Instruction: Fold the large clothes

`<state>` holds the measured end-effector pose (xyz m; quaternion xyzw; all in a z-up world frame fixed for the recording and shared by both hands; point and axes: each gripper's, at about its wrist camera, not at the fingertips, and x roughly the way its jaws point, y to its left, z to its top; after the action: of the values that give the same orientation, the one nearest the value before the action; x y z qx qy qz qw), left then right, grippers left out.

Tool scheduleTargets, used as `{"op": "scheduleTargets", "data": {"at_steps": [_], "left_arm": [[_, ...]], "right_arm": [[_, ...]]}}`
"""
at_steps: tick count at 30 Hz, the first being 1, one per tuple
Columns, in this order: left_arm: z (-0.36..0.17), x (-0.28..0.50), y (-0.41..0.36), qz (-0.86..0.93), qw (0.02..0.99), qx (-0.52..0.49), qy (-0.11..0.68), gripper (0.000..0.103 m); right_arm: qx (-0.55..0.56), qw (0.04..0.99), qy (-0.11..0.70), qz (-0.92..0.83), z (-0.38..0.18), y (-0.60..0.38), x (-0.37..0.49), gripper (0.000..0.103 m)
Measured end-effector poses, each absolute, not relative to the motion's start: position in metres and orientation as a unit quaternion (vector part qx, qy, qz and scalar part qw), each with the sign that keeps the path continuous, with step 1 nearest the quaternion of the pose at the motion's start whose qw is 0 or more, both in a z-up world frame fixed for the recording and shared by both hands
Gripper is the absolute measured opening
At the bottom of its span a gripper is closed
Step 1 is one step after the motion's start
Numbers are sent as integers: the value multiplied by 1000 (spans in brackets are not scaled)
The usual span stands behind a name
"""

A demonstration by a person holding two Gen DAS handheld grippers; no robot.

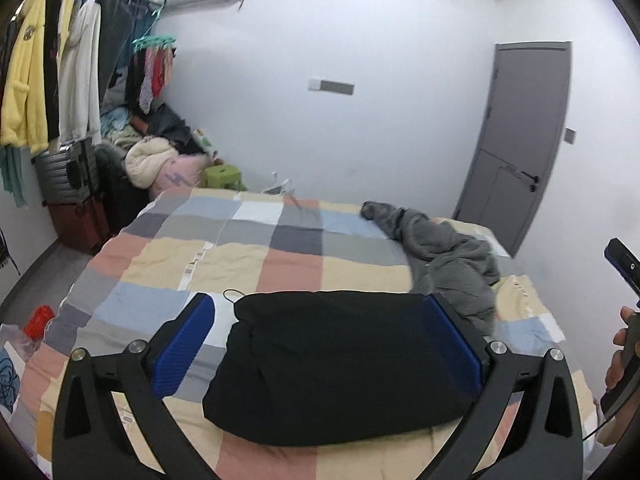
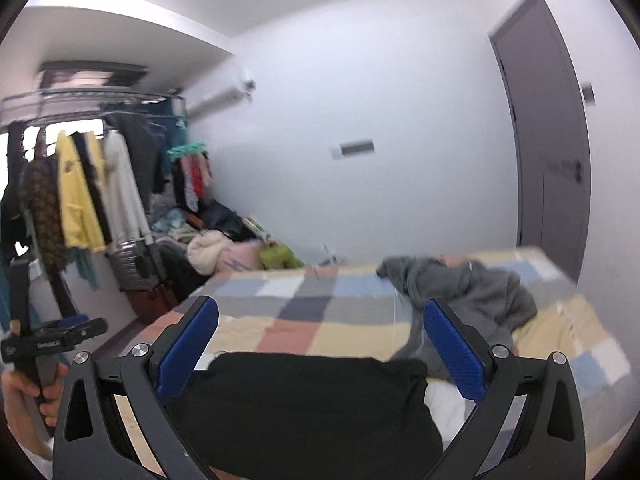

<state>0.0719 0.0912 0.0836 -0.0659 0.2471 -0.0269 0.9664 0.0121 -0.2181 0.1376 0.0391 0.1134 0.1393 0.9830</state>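
A black garment (image 1: 340, 360) lies folded into a thick rectangle on the near part of the patchwork bed (image 1: 180, 256). My left gripper (image 1: 318, 300) hangs above it, open wide, its blue pads clear of the cloth. My right gripper (image 2: 319, 305) is also open and empty over the same black garment (image 2: 304, 408). A crumpled grey garment (image 1: 448, 252) sprawls on the far right of the bed, and the right wrist view shows this grey garment (image 2: 472, 288) beyond the right finger. A hand (image 1: 618, 356) holding the other gripper shows at the right edge.
A clothes rack (image 1: 60, 64) with hanging garments fills the left wall, with suitcases (image 1: 72, 184) below it. A heap of clothes (image 1: 156, 160) and a green stool (image 1: 224, 174) sit past the bed's far corner. A grey door (image 1: 520, 140) is at the right.
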Motion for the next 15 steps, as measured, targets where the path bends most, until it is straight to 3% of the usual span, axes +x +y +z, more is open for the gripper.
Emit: {"op": "scheduleTargets", "data": {"at_steps": [8, 15], "left_arm": [[107, -4, 75, -29, 981, -44, 187, 103], [93, -50, 61, -21, 988, -22, 154, 103]], "right_arm": [[18, 984, 84, 158, 149, -185, -64, 103], [-10, 985, 72, 159, 125, -153, -100, 103]]}}
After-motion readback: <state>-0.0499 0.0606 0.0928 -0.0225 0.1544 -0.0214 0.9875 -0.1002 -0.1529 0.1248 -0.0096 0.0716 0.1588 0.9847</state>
